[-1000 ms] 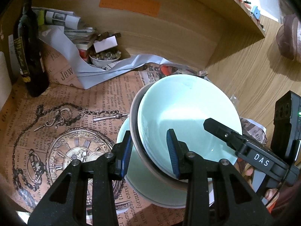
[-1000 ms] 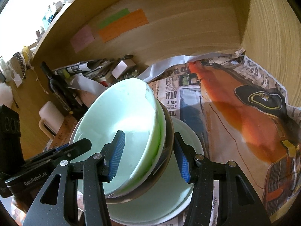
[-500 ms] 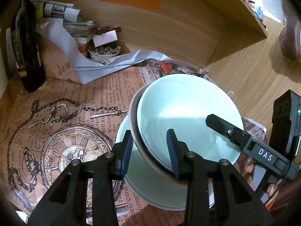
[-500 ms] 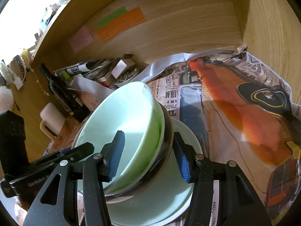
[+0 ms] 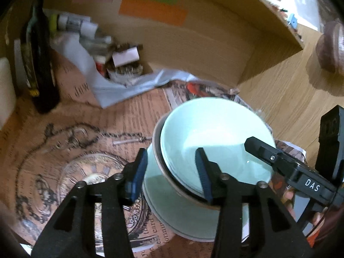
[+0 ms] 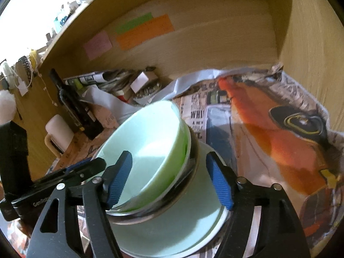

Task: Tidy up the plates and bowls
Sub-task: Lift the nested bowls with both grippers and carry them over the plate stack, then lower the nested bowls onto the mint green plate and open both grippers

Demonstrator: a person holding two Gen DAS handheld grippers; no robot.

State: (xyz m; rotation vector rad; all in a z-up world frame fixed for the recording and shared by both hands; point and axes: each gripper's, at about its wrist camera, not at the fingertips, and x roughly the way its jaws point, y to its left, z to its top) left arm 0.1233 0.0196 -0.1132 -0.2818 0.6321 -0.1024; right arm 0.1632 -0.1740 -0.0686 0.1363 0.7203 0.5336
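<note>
A pale green bowl [image 5: 215, 133] [image 6: 150, 133] sits tilted inside a brown-rimmed bowl [image 5: 158, 150] [image 6: 190, 167], and both rest on a pale green plate [image 5: 182, 221] [image 6: 182, 232]. My left gripper [image 5: 171, 174] straddles the near left rim of the two bowls. Its jaws are opening, and the outer pad stands clear of the bowl wall. My right gripper [image 6: 169, 178] straddles the opposite rim, also opening, with a gap at its outer pad. Each gripper shows at the edge of the other's view.
Printed newspaper [image 5: 86, 150] [image 6: 279, 139] covers the shelf floor. A dark bottle [image 5: 40, 64] [image 6: 73, 107] and a white mug [image 6: 58, 133] stand at the left. Papers and a small filled dish [image 5: 124, 71] lie by the wooden back wall [image 6: 215, 43], which carries coloured notes.
Both grippers' jaws have spread wider and their pads have come off the stacked bowls' rims. The bowls stay tilted on the plate. Neither hand has shifted much.
</note>
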